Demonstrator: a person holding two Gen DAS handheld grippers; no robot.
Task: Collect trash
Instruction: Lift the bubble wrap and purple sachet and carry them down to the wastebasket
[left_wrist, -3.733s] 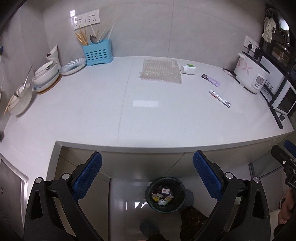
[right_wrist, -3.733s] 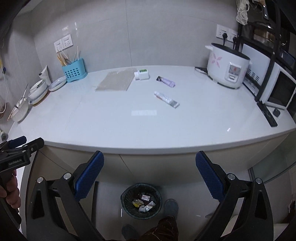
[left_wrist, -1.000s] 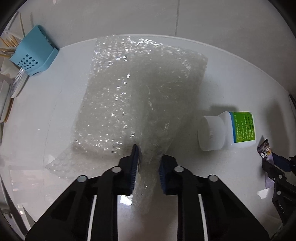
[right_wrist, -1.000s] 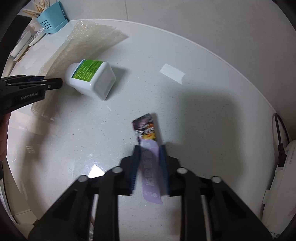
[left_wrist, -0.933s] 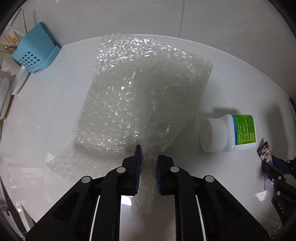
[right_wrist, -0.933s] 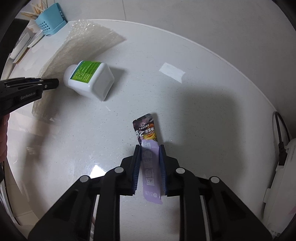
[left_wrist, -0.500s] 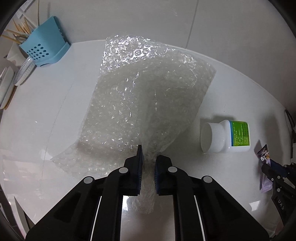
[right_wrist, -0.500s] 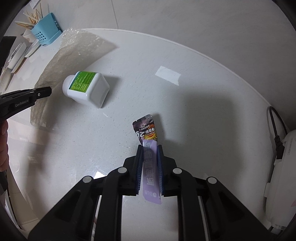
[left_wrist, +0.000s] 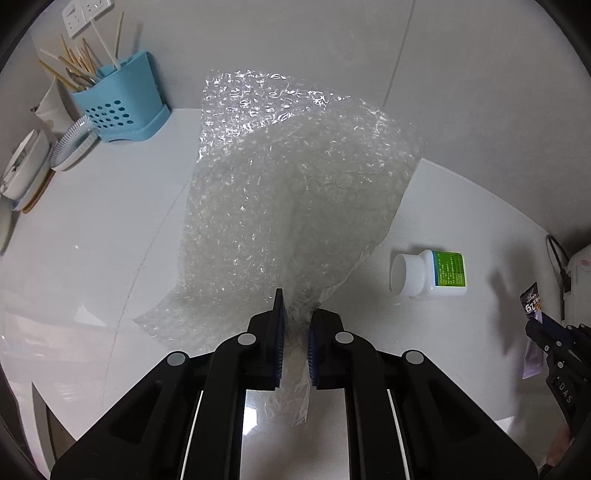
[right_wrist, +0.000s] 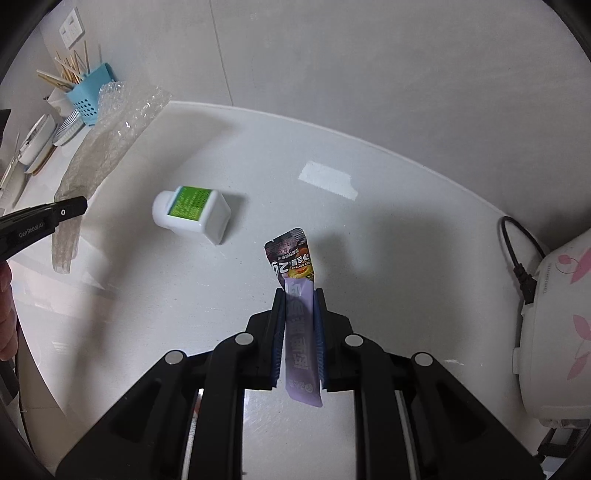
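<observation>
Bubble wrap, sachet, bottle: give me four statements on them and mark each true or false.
1. The left hand-held gripper is shut on the bubble wrap. True.
2. The right hand-held gripper is empty. False: it grips a purple sachet.
3. The white bottle stands upright. False: it lies on its side on the counter.
4. The blue utensil holder stands by the wall. True.

Even overhead light, soft shadows and glare on the counter (left_wrist: 92, 258), sharp focus, fisheye-bent dark corners
</observation>
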